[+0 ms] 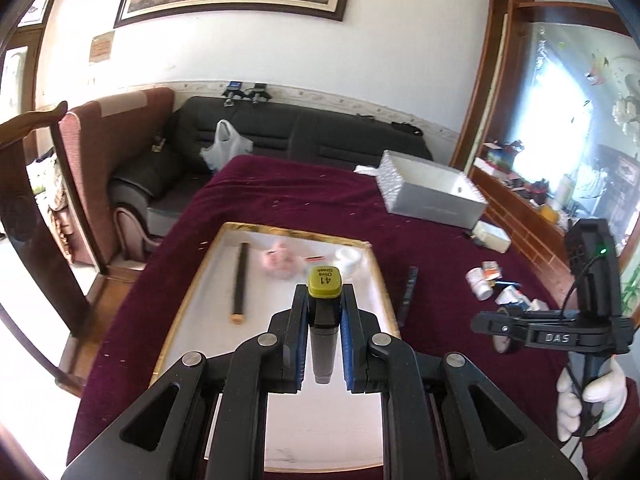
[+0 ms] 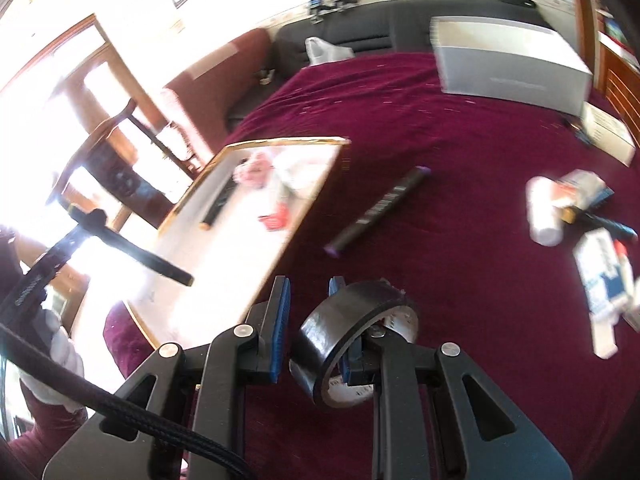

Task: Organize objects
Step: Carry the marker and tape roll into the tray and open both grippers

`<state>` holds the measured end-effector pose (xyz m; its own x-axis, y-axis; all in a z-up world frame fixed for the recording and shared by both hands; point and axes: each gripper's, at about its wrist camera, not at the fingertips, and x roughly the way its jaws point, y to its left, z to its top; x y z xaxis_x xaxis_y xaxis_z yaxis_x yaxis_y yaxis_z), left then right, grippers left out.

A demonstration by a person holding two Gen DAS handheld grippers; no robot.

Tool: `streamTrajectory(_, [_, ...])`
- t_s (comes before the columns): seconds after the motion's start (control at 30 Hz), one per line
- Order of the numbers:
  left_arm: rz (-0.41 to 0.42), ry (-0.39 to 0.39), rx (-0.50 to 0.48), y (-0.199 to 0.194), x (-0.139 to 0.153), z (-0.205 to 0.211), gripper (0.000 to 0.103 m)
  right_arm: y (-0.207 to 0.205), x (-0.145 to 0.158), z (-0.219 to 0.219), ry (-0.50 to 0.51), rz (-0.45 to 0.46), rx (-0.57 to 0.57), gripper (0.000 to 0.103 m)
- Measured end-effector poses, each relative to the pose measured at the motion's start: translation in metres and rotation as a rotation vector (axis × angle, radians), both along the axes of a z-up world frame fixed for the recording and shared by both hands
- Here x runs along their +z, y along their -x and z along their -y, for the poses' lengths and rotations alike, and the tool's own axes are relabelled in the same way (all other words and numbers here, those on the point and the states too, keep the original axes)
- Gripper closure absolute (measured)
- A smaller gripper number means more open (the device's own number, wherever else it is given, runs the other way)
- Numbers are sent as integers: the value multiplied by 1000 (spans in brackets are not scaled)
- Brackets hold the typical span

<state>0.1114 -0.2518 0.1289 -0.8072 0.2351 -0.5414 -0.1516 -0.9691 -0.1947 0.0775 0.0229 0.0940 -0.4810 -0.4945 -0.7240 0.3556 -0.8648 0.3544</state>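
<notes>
My left gripper (image 1: pixel 324 300) is shut on an olive-green-capped marker (image 1: pixel 324 282) and holds it above the gold-rimmed tray (image 1: pixel 192 296). A black stick (image 1: pixel 241 280), a pink fluffy thing (image 1: pixel 278 262) and a white item (image 1: pixel 350 260) lie in the tray. My right gripper (image 2: pixel 310 300) has its jaws apart, with a roll of black tape (image 2: pixel 352 336) hanging around its right finger, above the maroon cloth (image 2: pixel 460 208). In the left wrist view the right gripper (image 1: pixel 504 324) hovers right of the tray. A purple-capped marker (image 2: pixel 378 208) lies on the cloth beside the tray (image 2: pixel 308 200).
A grey box (image 1: pixel 432 196) stands at the table's far right. Small white bottles and packets (image 2: pixel 580 220) lie scattered on the right. A dark sofa (image 1: pixel 280 132) with a plastic bag (image 1: pixel 226 144) and a wooden chair (image 1: pixel 36 184) stand behind and to the left.
</notes>
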Motion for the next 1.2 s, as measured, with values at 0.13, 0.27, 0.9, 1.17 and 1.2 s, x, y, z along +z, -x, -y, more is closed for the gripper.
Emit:
streamTrajectory(0.13, [58, 17, 12, 17, -18, 13, 91, 8, -4, 41, -2, 2, 63, 85])
streamTrajectory(0.27, [110, 48, 12, 39, -32, 18, 91, 16, -14, 75, -5, 28, 112, 85])
streamTrajectory(0.9, [255, 117, -13, 131, -70, -13, 92, 54, -60, 134, -97, 98, 144, 84])
streamTrajectory(1.17, [329, 111, 9, 145, -90, -3, 92, 66, -68, 137, -112, 112, 150, 84])
streamTrajectory(1.2, [339, 104, 15, 147, -92, -1, 92, 67, -68, 139, -114, 113, 153, 84])
